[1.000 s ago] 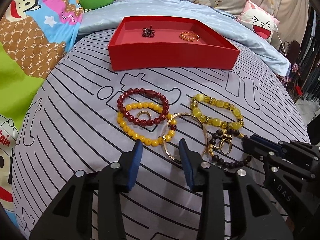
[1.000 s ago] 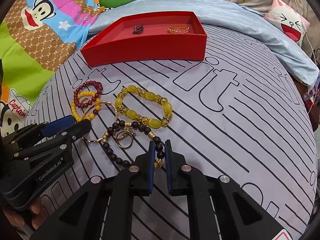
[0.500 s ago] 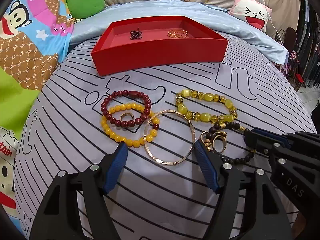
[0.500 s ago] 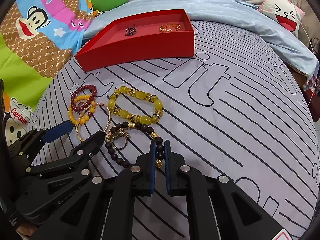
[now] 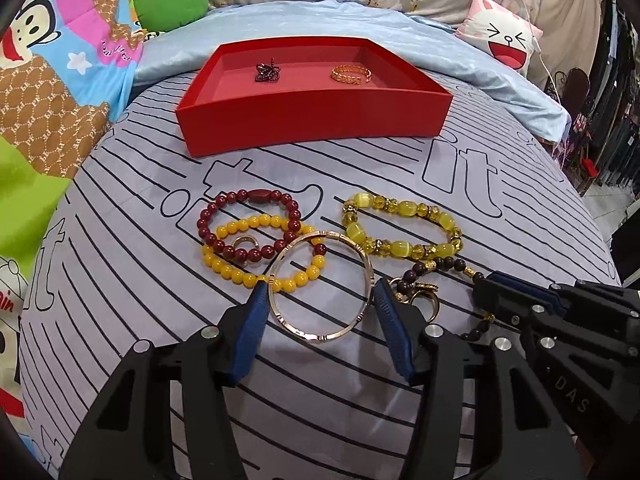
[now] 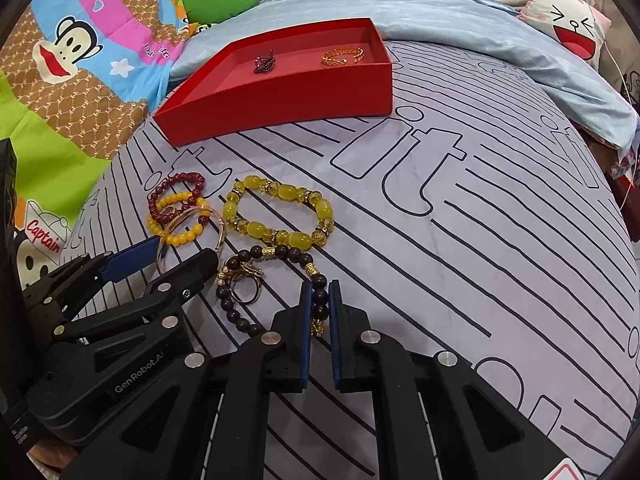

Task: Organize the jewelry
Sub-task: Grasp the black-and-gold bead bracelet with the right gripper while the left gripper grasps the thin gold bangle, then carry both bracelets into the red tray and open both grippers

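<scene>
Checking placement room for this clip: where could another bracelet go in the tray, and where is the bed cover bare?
The red tray is bare along its front, between the dark trinket and gold ring. The striped cover lies bare right of the yellow bead bracelet. Bracelets crowd the area around the gold bangle.
</scene>
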Tool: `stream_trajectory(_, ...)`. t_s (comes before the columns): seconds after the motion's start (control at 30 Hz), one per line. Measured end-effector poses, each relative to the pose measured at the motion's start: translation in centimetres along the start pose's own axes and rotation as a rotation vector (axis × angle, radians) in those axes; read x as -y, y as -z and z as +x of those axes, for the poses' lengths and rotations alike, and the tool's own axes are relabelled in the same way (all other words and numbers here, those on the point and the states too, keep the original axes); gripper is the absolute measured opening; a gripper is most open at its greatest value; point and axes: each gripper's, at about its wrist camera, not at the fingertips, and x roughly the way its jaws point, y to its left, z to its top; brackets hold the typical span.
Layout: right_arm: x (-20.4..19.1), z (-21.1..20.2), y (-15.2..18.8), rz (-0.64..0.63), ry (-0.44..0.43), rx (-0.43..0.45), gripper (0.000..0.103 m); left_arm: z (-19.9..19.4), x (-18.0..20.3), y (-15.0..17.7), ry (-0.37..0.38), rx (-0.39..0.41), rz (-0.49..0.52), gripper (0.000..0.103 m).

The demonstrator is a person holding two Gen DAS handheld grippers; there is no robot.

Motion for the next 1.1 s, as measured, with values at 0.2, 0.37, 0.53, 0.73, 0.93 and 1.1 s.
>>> stream_trajectory(0.2, -0.8, -1.3, -0.6, -0.014, -0.018, 0.031, 0.007, -1.5, -0.7, -0.4, 0.019, 0.017, -0.028, 0.051)
stream_trajectory(0.37, -1.7, -2.8, -1.5, -0.034, -0.037, 0.069, 0.007, -3.1, -1.3, -1.1, 0.022, 0.039, -0.045, 0.051)
stream_trajectory(0.53, -2.5, -4.2, -2.6, -0.044, -0.06, 0.101, 0.007, -4.6, -1.9, -1.6, 0.024, 0.061, -0.056, 0.051)
stream_trajectory(0.73, -3.3, -5.6, -4.2, -0.059, -0.077, 0.141, 0.007, -5.8, -2.7, -2.5, 0.026, 0.083, -0.074, 0.051)
stream_trajectory(0.93, -3.4, -6.3, -7.7, -0.058, -0.116, 0.171, 0.007, -5.7, -3.8, -5.1, 0.025, 0.095, -0.078, 0.051)
stream_trajectory(1.1, -3.9, -5.9, -12.5, -0.081, -0.134, 0.2, 0.007, -5.0, -5.2, -9.2, 0.038, 0.126, -0.081, 0.051)
